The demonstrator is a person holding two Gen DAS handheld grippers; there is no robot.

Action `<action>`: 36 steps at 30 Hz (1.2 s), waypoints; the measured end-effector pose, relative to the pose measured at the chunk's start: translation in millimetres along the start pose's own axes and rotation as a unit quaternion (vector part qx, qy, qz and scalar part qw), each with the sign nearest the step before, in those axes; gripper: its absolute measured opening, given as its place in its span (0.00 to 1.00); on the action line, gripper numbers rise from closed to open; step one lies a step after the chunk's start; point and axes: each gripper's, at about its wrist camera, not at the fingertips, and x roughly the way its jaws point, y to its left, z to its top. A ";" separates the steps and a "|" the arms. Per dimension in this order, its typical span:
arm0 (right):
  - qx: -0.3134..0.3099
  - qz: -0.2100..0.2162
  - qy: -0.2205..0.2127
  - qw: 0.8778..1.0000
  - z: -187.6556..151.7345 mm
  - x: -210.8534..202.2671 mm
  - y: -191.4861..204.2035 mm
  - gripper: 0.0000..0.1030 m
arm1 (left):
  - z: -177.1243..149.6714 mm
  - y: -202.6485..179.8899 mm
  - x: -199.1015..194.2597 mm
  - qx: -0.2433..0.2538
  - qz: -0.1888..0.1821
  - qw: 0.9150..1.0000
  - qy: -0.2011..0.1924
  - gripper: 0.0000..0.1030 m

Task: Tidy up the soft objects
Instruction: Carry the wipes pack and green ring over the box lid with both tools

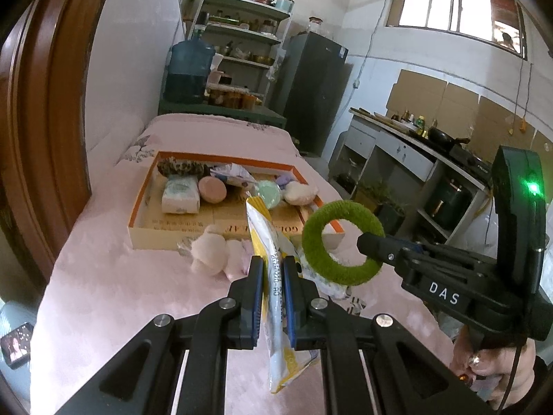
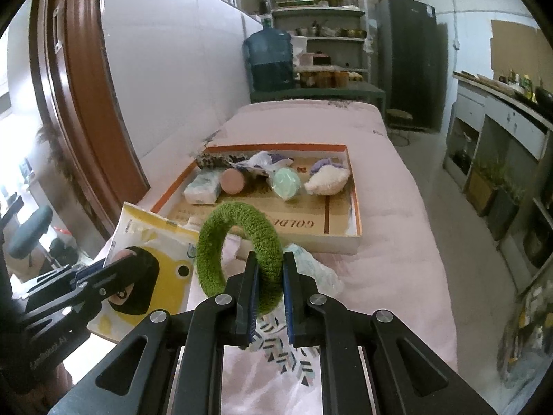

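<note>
Left gripper (image 1: 273, 276) pinching yellow packet (image 1: 268, 242), long axis upright; right gripper (image 2: 270, 273) clamped on green ring (image 2: 238, 245), held on edge; both above bed, just short of box (image 2: 356, 207) near edge; box lies straight ahead; right gripper looks nearer.

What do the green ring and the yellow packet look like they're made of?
Green ring: looks like fuzzy terry or chenille fabric over a soft core, matte and nubbly; the core itself can't be seen. Yellow packet: seems to be thin printed plastic film, glossy, creased and crinkled where the left gripper pinches it.
</note>
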 end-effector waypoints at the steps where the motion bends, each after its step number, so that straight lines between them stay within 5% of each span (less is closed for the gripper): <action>1: 0.000 0.000 -0.001 1.000 0.7 -0.4 0.1 0.12 | 1.8 0.4 -0.3 0.001 0.001 1.000 -0.002 0.11; 36: -0.001 0.002 -0.027 1.000 66.3 20.5 9.3 0.12 | 70.3 14.0 13.3 0.015 0.016 0.999 -0.042 0.11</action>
